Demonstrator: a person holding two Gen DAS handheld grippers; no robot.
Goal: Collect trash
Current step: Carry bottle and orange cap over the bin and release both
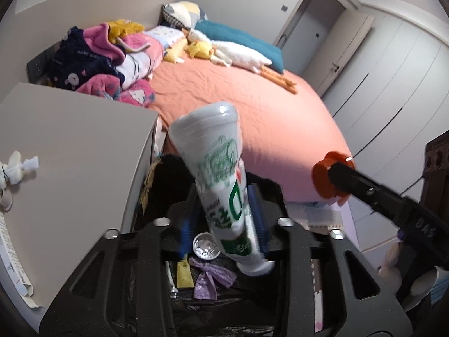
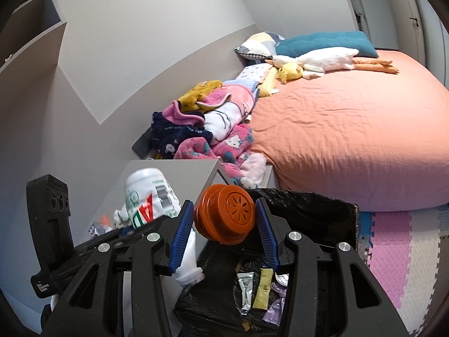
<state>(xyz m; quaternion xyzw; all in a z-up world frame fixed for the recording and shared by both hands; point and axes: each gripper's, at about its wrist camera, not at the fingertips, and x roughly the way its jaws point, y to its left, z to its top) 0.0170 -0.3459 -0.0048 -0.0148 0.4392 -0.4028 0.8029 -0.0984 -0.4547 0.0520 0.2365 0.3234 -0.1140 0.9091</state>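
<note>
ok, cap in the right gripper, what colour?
Orange cap, clearest in the right wrist view.

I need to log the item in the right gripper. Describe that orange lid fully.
The orange lid is a round, ridged plastic cap with a flower-shaped cutout pattern on its flat face. It is tilted, clamped by its edges between the right gripper's blue pads, held in the air above the black-lined trash bin. Nothing else touches it.
</note>
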